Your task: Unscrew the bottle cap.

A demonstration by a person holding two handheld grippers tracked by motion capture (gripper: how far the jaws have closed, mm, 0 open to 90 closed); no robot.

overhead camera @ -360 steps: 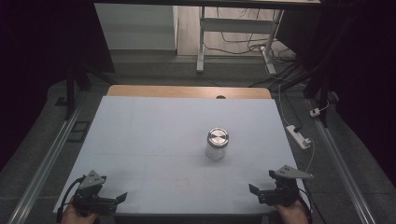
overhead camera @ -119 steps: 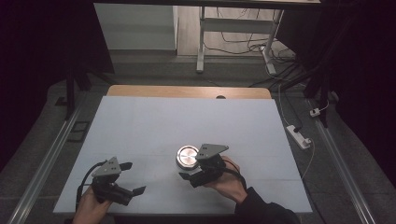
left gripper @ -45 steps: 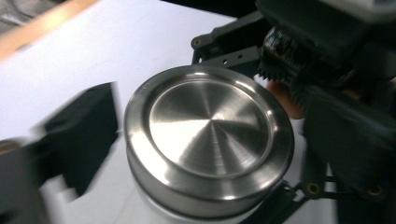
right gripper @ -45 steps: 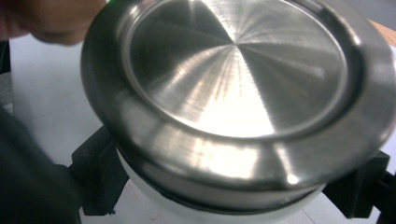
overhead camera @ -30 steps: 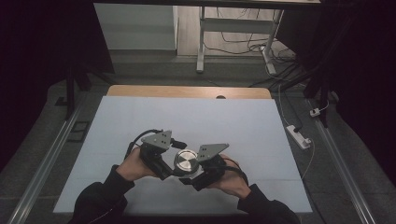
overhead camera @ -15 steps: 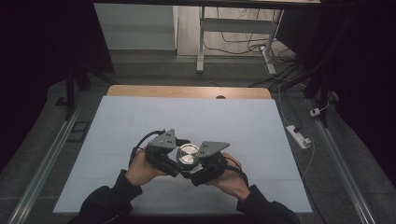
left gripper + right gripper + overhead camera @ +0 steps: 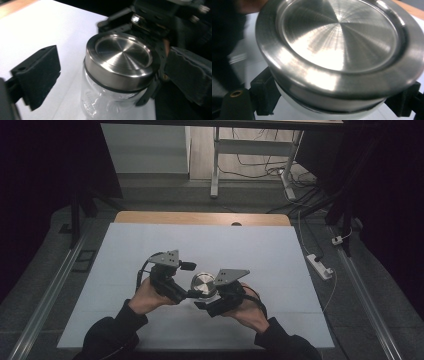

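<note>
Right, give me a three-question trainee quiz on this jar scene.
1. True or false: the metal lid sits on the glass jar.
2. Which hand-held gripper clamps the jar below the lid: A left, B right?
3. Fill in: the left hand-held gripper's jaws have just been ____, pads off the lid.

Key: 1 true; 2 B; 3 opening.

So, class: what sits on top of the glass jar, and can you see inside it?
A steel lid caps the glass jar. Nothing is discernible through the clear wall; the lid covers the opening.
</note>
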